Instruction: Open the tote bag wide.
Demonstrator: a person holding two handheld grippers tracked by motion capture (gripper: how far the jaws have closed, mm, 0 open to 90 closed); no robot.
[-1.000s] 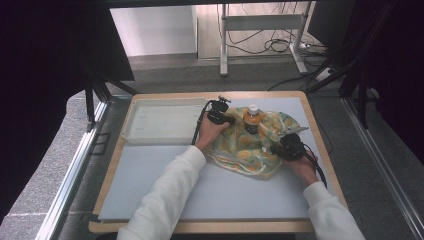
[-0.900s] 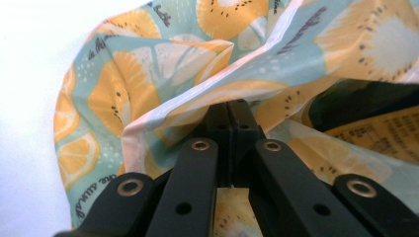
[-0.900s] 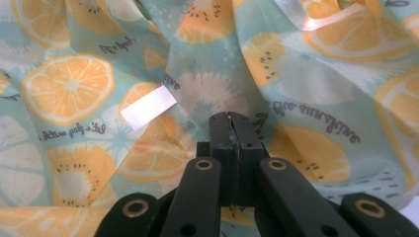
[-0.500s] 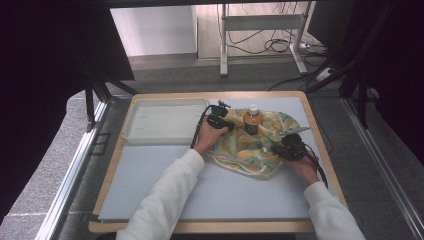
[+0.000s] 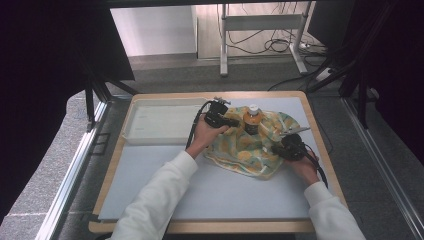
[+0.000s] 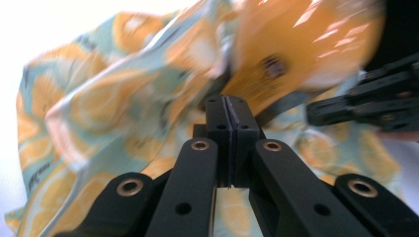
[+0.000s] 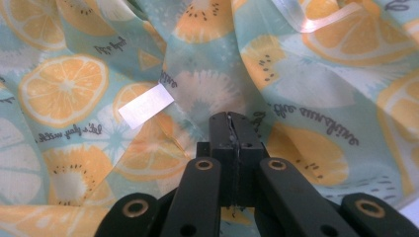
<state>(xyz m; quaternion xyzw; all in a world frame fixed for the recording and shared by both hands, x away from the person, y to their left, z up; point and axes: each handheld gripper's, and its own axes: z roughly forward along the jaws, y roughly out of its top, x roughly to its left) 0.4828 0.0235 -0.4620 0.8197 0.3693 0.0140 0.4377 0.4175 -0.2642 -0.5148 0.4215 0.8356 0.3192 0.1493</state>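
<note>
- Cloth (image 5: 255, 145) with an orange-slice print sits crumpled on the far right part of the counter (image 5: 210, 190), its right edge close to the counter's right rim.
- Bottle (image 5: 252, 119) with a white cap stands upright in the cloth, folds bunched up around its base.
- Left claw (image 5: 227, 121) is at the cloth's left edge, just beside the bottle. In the left gripper view the jaws are pressed together, cloth right at the tips (image 6: 229, 106); I can't really tell if any fabric is caught between them. The bottle looks big and blurry just beyond.
- Right claw (image 5: 281, 148) is over the cloth's right side, near the front. In the right gripper view its jaws are pressed together too, tips (image 7: 230, 123) sitting against the fabric, and again I can't tell if they've got a pinch of it. There's a small white tag (image 7: 146, 105) on the cloth just left of the tips.
- Clear tray (image 5: 160, 125) lies along the far left, touching or nearly touching the left hand's side of things, with the left claw's cable (image 5: 192, 131) draped over its right end.
- Loads of open room: the whole near half of the counter is bare white mat, and so is the strip in front of the tray.
</note>
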